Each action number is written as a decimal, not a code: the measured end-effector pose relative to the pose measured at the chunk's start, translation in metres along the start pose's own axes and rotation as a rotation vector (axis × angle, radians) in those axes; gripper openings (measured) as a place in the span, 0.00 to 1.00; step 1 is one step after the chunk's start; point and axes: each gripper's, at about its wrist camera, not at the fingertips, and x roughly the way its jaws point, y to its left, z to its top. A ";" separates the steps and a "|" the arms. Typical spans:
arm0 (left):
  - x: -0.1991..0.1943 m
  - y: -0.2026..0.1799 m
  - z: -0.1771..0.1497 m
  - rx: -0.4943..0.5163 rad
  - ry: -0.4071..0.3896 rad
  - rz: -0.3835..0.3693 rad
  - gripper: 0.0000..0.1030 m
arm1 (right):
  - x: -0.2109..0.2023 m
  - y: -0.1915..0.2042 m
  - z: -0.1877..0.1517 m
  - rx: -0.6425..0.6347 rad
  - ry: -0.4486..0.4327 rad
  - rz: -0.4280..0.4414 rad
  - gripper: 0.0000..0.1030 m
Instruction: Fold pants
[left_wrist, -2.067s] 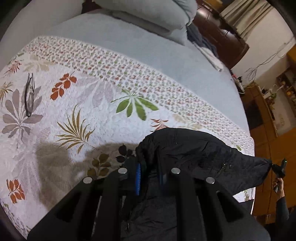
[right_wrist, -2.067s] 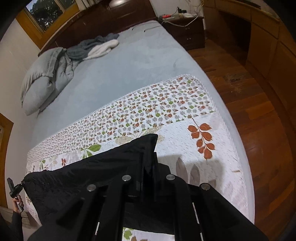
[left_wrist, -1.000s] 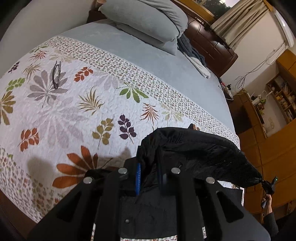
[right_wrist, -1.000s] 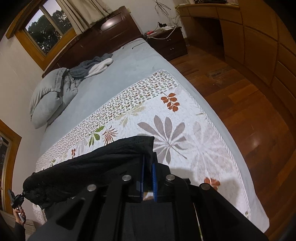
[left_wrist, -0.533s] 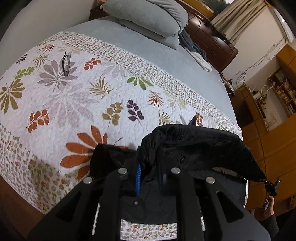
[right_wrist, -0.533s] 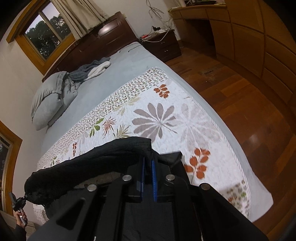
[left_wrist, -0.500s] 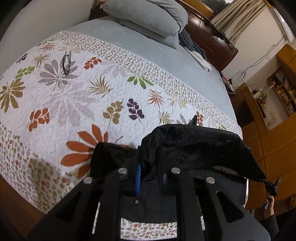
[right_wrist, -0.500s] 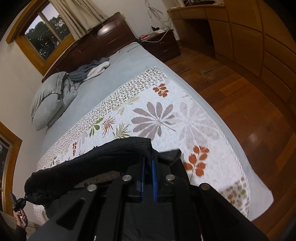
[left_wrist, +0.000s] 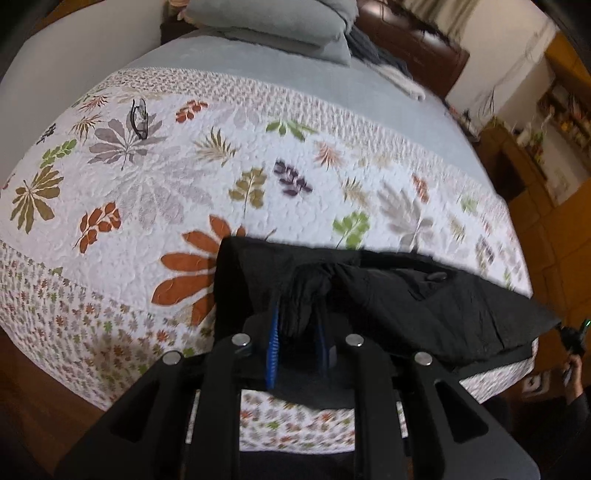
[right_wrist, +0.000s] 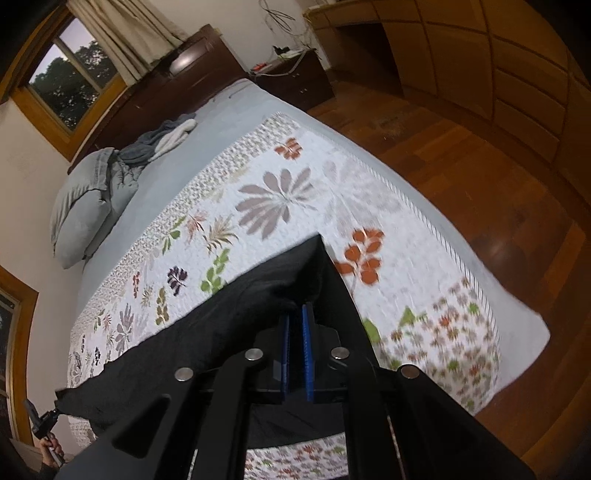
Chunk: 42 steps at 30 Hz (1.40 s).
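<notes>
The black pants (left_wrist: 406, 295) hang stretched between my two grippers near the foot of the bed, over the leaf-print quilt (left_wrist: 166, 192). My left gripper (left_wrist: 297, 314) is shut on a bunched corner of the black fabric. My right gripper (right_wrist: 295, 314) is shut on the other corner of the pants (right_wrist: 240, 314). The fabric's far edge rests on the quilt (right_wrist: 280, 206) and the near part drapes over the bed's foot. Each view shows the other gripper at the fabric's far end.
A pair of glasses (left_wrist: 139, 118) lies on the quilt at far left. Grey pillows (right_wrist: 81, 214) and a heap of clothes (right_wrist: 162, 140) lie at the head of the bed. Wooden floor (right_wrist: 480, 177) and cabinets are on the right.
Both grippers have pulled back toward the foot of the bed with the pants. The fabric now lies lower and flatter over the quilt's edge.
</notes>
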 end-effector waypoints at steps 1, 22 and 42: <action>0.003 0.001 -0.004 0.006 0.007 0.011 0.15 | 0.001 -0.006 -0.005 0.016 -0.001 -0.004 0.01; 0.040 0.045 -0.070 -0.016 0.105 0.241 0.23 | 0.054 -0.071 -0.093 0.492 0.079 0.240 0.06; 0.016 0.057 -0.101 -0.498 -0.020 -0.106 0.87 | 0.043 -0.099 -0.126 0.666 0.009 0.319 0.45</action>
